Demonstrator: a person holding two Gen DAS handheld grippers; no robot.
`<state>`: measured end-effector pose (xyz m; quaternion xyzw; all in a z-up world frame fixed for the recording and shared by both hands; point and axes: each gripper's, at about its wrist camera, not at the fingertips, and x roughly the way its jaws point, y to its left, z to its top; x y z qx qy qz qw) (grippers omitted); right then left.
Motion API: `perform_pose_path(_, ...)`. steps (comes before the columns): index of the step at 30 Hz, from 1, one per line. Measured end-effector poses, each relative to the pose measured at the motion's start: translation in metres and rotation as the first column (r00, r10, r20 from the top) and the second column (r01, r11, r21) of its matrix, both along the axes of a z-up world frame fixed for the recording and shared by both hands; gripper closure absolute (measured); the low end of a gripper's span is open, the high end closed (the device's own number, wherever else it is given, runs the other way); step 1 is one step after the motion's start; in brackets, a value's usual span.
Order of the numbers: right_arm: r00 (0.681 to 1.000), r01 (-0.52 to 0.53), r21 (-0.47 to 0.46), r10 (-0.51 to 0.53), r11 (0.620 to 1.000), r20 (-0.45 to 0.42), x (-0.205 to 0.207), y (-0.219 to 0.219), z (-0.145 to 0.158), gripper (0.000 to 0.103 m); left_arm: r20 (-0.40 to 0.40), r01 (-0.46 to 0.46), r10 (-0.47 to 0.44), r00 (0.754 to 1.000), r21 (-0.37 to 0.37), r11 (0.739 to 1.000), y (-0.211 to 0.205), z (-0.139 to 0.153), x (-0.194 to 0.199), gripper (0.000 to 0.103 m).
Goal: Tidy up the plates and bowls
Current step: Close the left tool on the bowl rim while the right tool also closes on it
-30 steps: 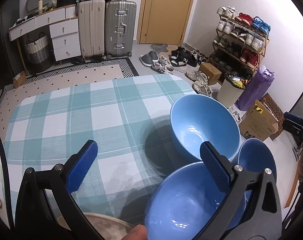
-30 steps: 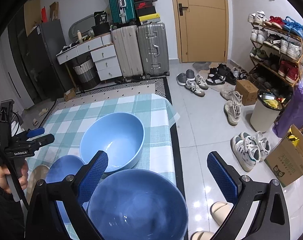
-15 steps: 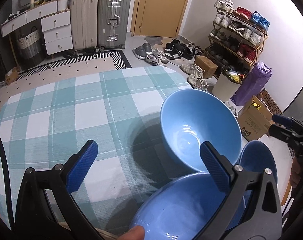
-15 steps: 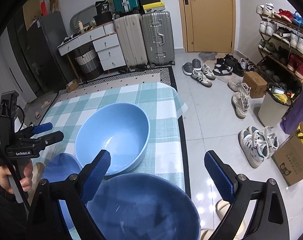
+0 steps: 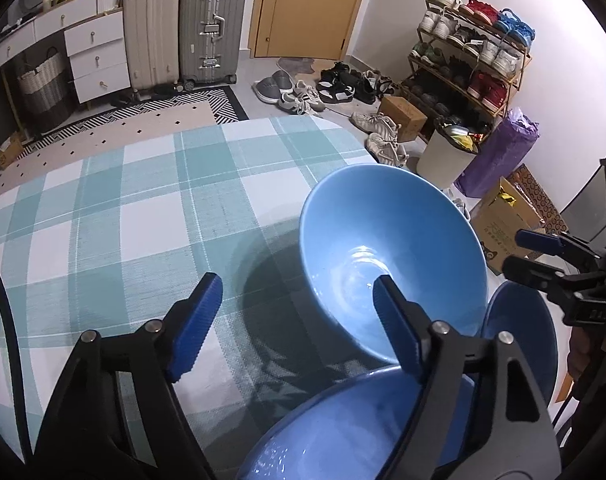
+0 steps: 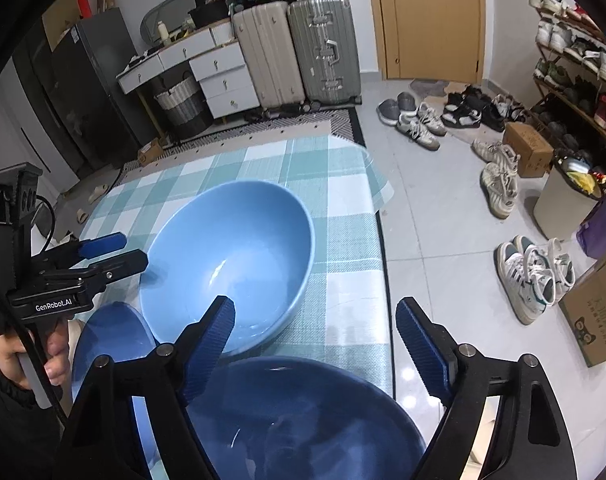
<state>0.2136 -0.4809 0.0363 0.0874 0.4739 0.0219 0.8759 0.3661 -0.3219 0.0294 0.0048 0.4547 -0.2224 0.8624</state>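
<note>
Beyond the pale blue bowl [image 5: 391, 256], seen from the left wrist, the checked cloth of the bench [image 5: 143, 216] lies bare toward its far, curved edge, giving wide room left of the bowl. The left tool [image 5: 295, 320] hangs above the cloth near the bowl's left side; its jaws have just been closing, still stand well apart, and nothing is between them, the right pad sitting over the bowl's inside. A darker blue bowl [image 5: 343, 432] crowds the near side of the pale bowl, and a third blue bowl [image 5: 519, 340] lies to its right, by the bench edge. The right tool [image 5: 543, 256] reaches in from the right, past the pale bowl's rim. A white bin [image 5: 443, 156] and shoes stand on the floor beyond.

From the right wrist, the pale blue bowl [image 6: 231, 260] sits near the bench's [image 6: 343, 248] right edge, a strip of cloth between. The right tool [image 6: 315, 332] hovers above the gap between this bowl and the dark blue bowl [image 6: 303, 420] nearest the camera; its jaws have just been closing, remain wide, and grip nothing. The left tool [image 6: 115, 252], held in a hand [image 6: 43, 360], points at the pale bowl's left rim; the third bowl [image 6: 115, 340] lies below it. Open tiled floor [image 6: 443, 240] lies to the right of the bench.
</note>
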Motion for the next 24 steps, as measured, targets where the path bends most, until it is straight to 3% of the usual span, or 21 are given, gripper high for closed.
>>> perform_pose_path(17, 0.998, -0.032, 0.035, 0.034, 0.999, -0.053, 0.024, 0.012, -0.023, 0.043, -0.047, 0.027, -0.027, 0.999, 0.001, 1.0, -0.019, -0.017, 0.01, 0.066)
perform_pose_path(24, 0.997, -0.036, 0.022, 0.037, 0.999, -0.064, 0.03, 0.017, -0.029, 0.059, -0.057, 0.043, -0.043, 0.997, -0.004, 0.999, -0.024, -0.022, 0.011, 0.079)
